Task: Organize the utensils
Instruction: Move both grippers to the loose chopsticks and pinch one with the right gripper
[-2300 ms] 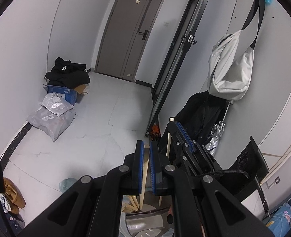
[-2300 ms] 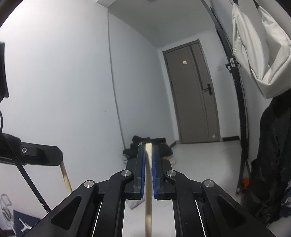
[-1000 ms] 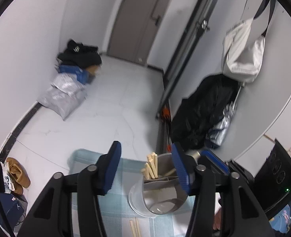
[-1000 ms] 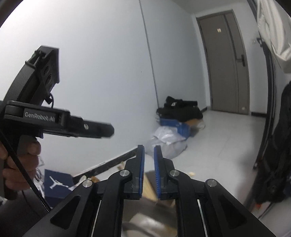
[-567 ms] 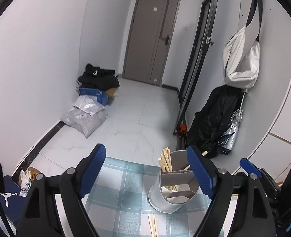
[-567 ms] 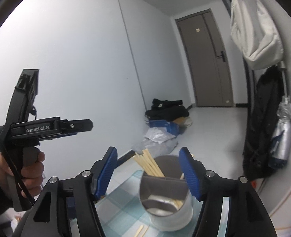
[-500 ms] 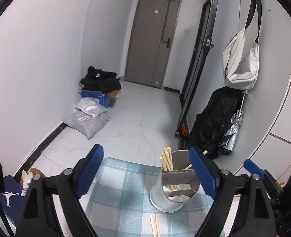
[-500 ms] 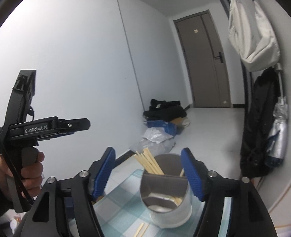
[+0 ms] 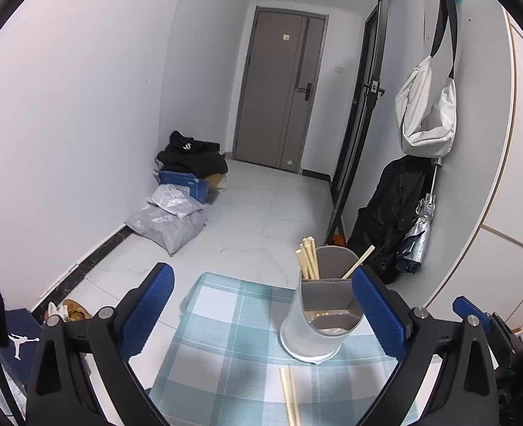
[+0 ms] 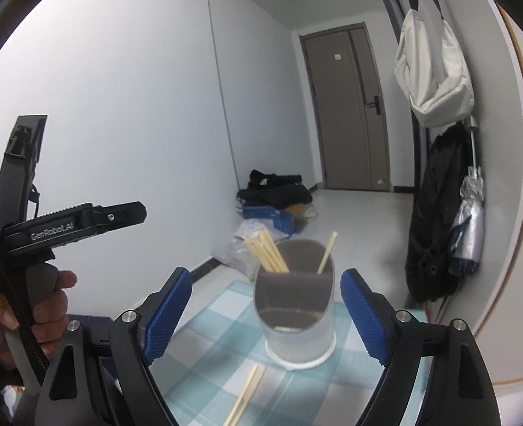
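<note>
A grey and white utensil holder [image 9: 320, 309] stands on the blue checked tablecloth [image 9: 233, 348], with several wooden chopsticks [image 9: 308, 256] upright in its back compartment. It also shows in the right wrist view [image 10: 297, 305], with the chopsticks [image 10: 266, 254] leaning left and one [image 10: 327, 252] leaning right. Two loose chopsticks [image 9: 289, 394] lie on the cloth in front of the holder, also seen in the right wrist view [image 10: 247, 390]. My left gripper [image 9: 261, 305] is open and empty, above the cloth. My right gripper [image 10: 265, 305] is open and empty, framing the holder.
The table edge drops to a white tiled floor [image 9: 254, 213]. Bags and a blue box [image 9: 183, 191] lie by the left wall. A black coat and folded umbrella [image 9: 403, 213] hang at the right wall. The left gripper's body [image 10: 48, 234] is at the left in the right wrist view.
Both grippers let go of their chopsticks, which now stand in the holder, then opened wide and drew back and up from the holder.
</note>
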Motion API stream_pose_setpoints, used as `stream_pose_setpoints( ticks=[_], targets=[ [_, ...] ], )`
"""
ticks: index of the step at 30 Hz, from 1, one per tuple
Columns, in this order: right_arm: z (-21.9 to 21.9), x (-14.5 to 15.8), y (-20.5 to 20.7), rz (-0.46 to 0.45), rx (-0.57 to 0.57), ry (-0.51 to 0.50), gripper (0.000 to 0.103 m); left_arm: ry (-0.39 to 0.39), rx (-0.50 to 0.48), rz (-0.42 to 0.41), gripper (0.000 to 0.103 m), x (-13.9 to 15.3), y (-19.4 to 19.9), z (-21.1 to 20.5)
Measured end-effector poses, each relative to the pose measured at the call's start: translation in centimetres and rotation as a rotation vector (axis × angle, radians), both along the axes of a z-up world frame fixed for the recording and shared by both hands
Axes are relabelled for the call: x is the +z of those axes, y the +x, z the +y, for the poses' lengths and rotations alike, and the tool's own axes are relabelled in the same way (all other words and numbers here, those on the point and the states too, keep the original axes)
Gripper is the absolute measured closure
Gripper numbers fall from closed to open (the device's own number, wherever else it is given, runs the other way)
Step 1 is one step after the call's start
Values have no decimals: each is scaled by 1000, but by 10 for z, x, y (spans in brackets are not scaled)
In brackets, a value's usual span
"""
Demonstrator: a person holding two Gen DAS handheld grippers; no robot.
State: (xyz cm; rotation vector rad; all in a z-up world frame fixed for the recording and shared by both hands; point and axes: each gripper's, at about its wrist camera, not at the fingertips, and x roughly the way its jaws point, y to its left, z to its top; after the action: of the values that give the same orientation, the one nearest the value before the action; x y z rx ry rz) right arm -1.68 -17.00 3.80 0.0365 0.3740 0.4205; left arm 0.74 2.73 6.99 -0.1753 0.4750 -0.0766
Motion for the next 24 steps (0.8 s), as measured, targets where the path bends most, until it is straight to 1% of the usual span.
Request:
stream_pose_setpoints(
  ticks=[2, 7, 11, 13, 15, 17, 21, 24],
  targets=[
    [1, -6, -3, 7, -6, -9, 17, 4, 0, -11, 3, -5, -4, 0],
    [4, -24, -10, 42, -32, -31, 15, 8, 6, -7, 3, -22, -9, 1],
    [4, -46, -9, 96, -67, -50, 14, 29, 30, 19, 3, -42, -11, 0],
    [6, -59, -5, 158, -78, -66, 14, 28, 42, 42, 3, -52, -9, 1],
    [8, -75, 2, 232, -71, -78, 14, 11, 58, 64, 3, -65, -8, 5],
    [10, -88, 6, 275, -87, -97, 14, 3, 67, 83, 3, -75, -5, 10],
    [15, -112, 17, 359, -101, -139, 14, 11, 74, 105, 3, -91, 0, 18],
    [21, -130, 28, 425, -110, -183, 14, 0, 90, 139, 3, -100, 6, 27]
  ],
)
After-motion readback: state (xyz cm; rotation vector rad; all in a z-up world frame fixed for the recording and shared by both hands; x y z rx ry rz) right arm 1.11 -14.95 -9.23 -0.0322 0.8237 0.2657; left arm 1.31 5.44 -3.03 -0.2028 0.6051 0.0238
